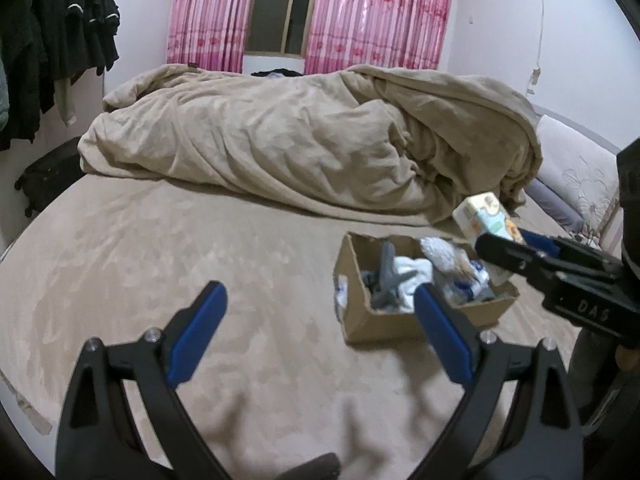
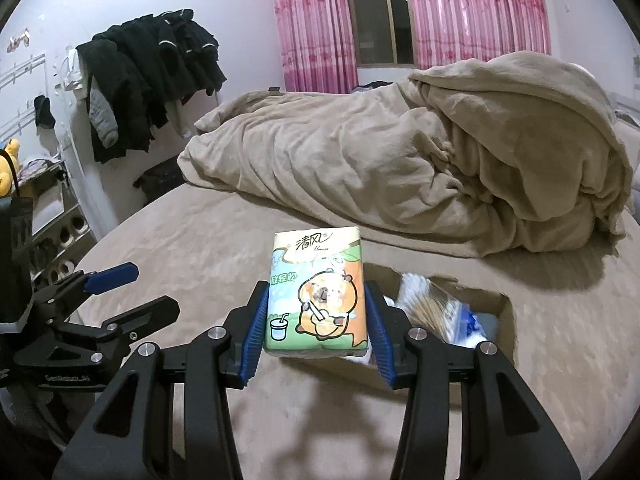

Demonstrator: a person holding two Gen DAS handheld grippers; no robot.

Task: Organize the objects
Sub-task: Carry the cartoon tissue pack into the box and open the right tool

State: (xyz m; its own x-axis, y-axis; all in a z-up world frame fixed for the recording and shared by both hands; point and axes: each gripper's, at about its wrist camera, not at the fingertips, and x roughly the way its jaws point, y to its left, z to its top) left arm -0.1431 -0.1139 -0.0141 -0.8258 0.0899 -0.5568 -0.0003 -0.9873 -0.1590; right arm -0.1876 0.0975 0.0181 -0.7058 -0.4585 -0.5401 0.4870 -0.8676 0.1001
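Right wrist view: right gripper clamped on a tissue pack, blue pads pressed against its two long sides. Pack held upright, above the bed and at the near left edge of the cardboard box. Soft plastic wrap, cream top band with Chinese lettering, light green and orange below, cartoon of a brown bear-like animal with a straw, a cup drawn at lower left. Bottom edge of the pack slightly rumpled.

Box sits open-topped on the tan bed cover, partly hidden behind the pack and the right finger. Inside it: white and blue packaged items, something tan and fibrous; details blurred.

Left wrist view: left gripper jaws spread wide, nothing between them, hovering over the bed just in front of the box. From this side the box shows a grey plastic piece, white cloth-like items and a fluffy white thing. Tissue pack seen above the box's far right side, in the right gripper.

Rumpled beige blanket heaped behind. Pink curtains, dark clothes hanging on the left wall.
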